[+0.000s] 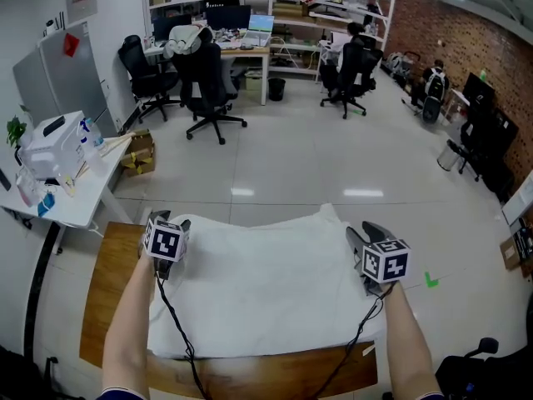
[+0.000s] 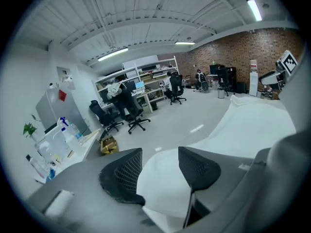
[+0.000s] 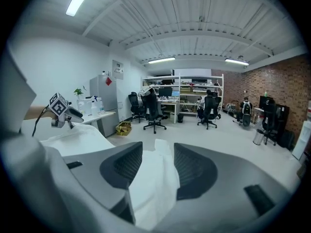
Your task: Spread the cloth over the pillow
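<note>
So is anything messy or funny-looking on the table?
One thing: the white cloth isn't flat yet. Its far corner sticks up in a crumpled peak just ahead of the right gripper, which has cloth bunched between its jaws. The rest lies fairly smooth on the wooden table.

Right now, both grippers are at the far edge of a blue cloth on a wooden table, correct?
No: the head view shows a white cloth, not blue. The left gripper and right gripper are at its far edge, on a wooden table.
</note>
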{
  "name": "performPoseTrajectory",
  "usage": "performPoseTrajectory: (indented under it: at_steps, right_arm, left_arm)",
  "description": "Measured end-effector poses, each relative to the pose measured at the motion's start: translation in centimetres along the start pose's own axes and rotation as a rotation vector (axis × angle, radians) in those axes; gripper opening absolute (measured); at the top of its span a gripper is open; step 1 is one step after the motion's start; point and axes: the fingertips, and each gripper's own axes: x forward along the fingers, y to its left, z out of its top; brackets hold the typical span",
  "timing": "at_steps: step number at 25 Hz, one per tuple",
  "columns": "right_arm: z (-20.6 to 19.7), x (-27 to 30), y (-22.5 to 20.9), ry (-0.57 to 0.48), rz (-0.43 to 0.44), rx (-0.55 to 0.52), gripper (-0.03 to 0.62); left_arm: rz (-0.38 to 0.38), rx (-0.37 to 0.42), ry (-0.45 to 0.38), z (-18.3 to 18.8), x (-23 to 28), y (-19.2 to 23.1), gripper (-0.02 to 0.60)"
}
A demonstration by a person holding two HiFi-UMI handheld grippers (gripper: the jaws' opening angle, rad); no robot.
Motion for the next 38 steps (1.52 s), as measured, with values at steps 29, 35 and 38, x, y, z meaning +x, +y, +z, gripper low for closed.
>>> performPoseTrajectory:
  at_steps: [29,35,38]
  right_arm:
    - [-1.3,-0.8,3.6,0.007,0.106,-0.042,0.154]
    - [-1.6,0.0,4.3,0.029,0.121,-0.059,0.152]
    - [-1.8,0.2,5.1,0.042,0.132,-0.081,0.153]
  left_arm:
    - [0.187,-0.237,0.061,-8.2,-6.7,-0.1,0.020]
    - [0.290,-0.233,0.094,-8.5,-6.3,5.3,0.021]
    - [0.320,-0.276,0.146,-10.5,-4.8,7.8,0.034]
